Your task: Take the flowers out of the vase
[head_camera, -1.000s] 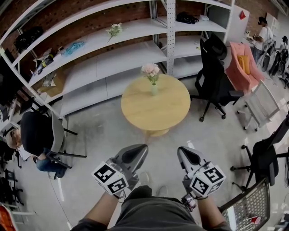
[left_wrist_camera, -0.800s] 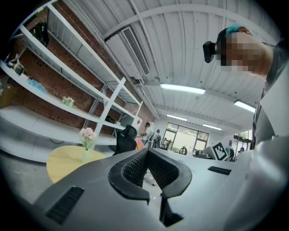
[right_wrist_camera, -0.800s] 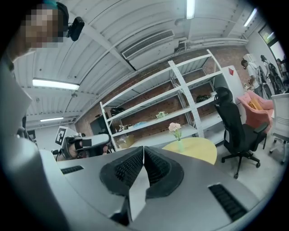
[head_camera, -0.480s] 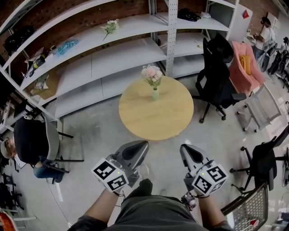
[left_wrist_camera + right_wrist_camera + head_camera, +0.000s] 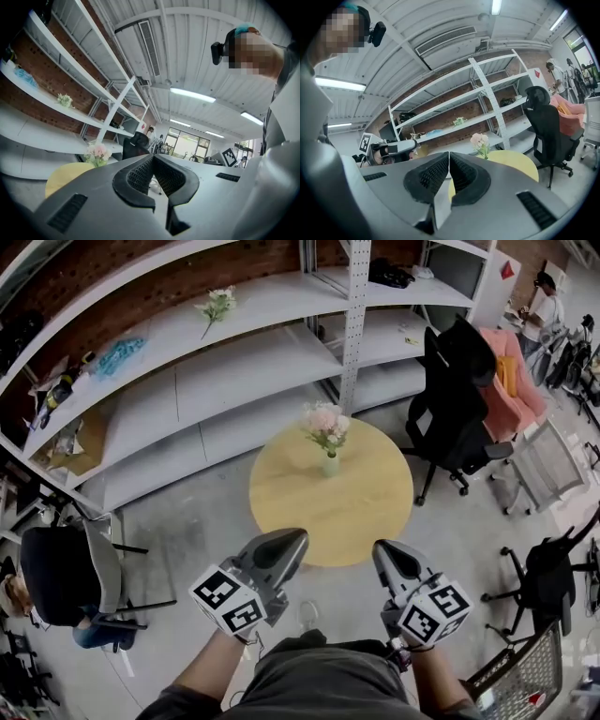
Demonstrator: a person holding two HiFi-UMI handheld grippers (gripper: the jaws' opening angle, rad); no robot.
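Note:
A bunch of pink flowers [image 5: 324,422] stands upright in a small pale green vase [image 5: 330,465] on the far part of a round wooden table [image 5: 366,512]. My left gripper [image 5: 302,538] and right gripper [image 5: 377,549] are held side by side just short of the table's near edge, both shut and empty. From the left gripper view the flowers [image 5: 97,153] show far off to the left of the jaws [image 5: 153,157]. The right gripper view has the flowers [image 5: 480,141] beyond and right of the closed jaws [image 5: 449,154].
White metal shelving [image 5: 225,352] runs behind the table, with another flower sprig [image 5: 216,304] on an upper shelf. A black office chair [image 5: 455,399] stands right of the table, more chairs [image 5: 548,568] further right. A seated person [image 5: 56,587] is at the left.
Both grippers have travelled forward towards the table, which now lies closer and lower in the head view. Their jaws stayed shut.

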